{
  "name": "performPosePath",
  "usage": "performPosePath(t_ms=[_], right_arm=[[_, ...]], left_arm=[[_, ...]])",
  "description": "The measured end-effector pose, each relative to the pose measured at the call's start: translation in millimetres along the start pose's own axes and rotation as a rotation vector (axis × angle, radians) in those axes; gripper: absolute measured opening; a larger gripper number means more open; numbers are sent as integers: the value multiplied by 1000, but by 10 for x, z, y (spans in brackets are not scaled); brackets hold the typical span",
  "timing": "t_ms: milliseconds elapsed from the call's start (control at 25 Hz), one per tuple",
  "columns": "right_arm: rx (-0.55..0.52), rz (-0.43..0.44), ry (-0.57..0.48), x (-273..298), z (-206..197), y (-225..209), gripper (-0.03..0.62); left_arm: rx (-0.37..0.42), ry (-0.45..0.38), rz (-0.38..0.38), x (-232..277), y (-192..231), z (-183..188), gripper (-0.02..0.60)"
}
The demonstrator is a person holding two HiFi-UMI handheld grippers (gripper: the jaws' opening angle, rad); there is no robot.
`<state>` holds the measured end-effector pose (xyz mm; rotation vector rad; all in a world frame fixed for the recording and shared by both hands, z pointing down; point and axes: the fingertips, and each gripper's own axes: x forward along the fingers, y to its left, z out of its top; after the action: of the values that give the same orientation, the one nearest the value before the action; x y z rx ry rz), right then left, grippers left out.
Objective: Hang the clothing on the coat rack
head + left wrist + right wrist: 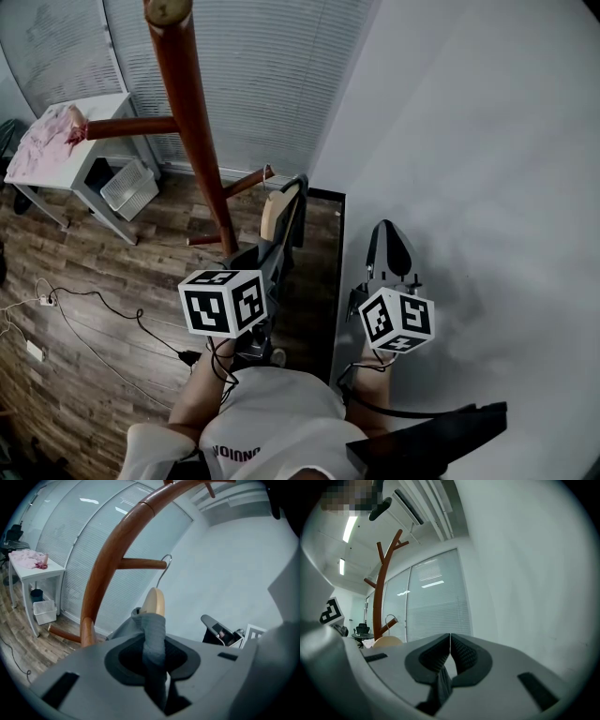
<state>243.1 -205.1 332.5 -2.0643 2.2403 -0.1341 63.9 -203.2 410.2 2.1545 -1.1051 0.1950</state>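
While left hand-held gripper (pixel 154 660) pinches grey clothing (pixel 153 632) below hanger (pixel 155 603), right hand-held gripper (pixel 450 656) closed.

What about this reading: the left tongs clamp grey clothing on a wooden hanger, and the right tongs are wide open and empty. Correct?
Not quite: the right tongs are shut, though empty, as the right gripper view shows. The left tongs do clamp the grey clothing on the wooden hanger.

left claw (pixel 292 199) and right claw (pixel 389 234), grey with black-and-white marker cubes; white top (pixel 281 412)
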Motion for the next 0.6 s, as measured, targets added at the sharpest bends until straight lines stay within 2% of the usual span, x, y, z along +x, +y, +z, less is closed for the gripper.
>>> performPosePath(t_ms=[600], right_arm=[[5,6,20,97,-24,-38,21]], left_arm=[[-30,10,23,86,65,-31,86]])
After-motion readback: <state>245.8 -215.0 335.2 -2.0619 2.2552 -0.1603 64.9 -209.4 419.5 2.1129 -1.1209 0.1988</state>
